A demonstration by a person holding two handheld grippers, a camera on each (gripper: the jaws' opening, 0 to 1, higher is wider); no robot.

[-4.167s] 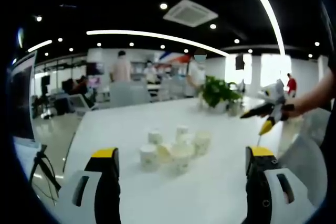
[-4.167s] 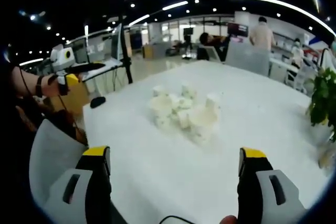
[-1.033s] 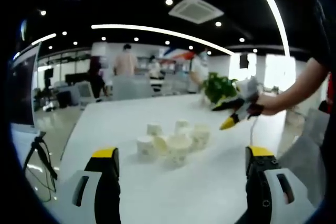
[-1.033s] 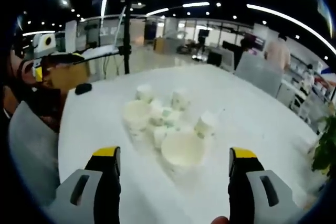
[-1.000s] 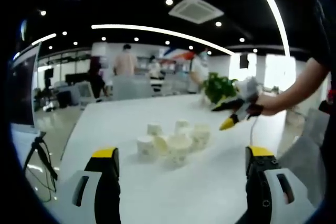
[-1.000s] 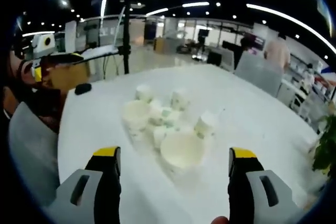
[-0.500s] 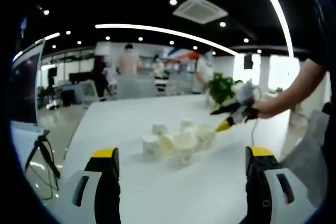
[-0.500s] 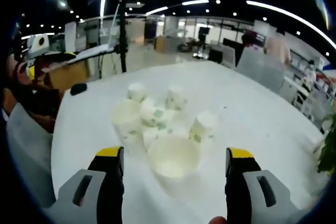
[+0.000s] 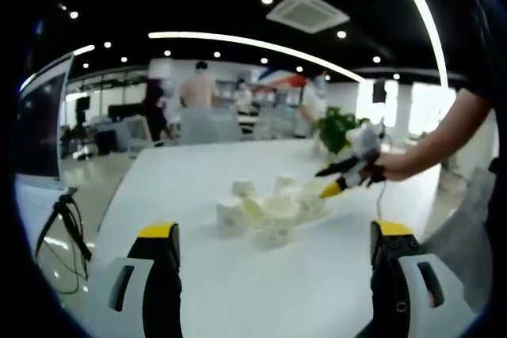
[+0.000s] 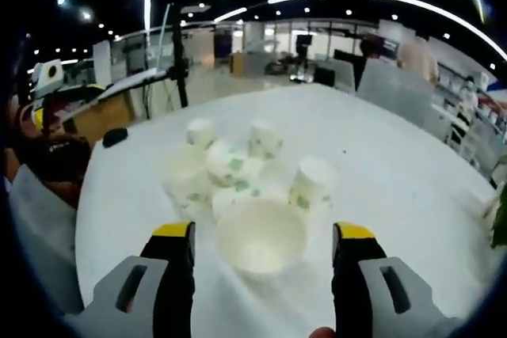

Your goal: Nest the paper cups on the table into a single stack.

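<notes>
The right claw [image 10: 263,235] is spread wide with a white paper cup lying on its side [image 10: 261,235] between its yellow-tipped jaws, mouth toward the camera; contact cannot be told. The left claw [image 9: 273,231] is also spread and holds nothing. The cluster of white paper cups with green print [image 9: 269,207] sits mid white worktop [image 9: 198,172], some upside down, some tipped.

Matt white paper cups [image 10: 261,235] are sitting on a smooth, faintly glossy white table [image 10: 396,172], reflecting ceiling lights.
</notes>
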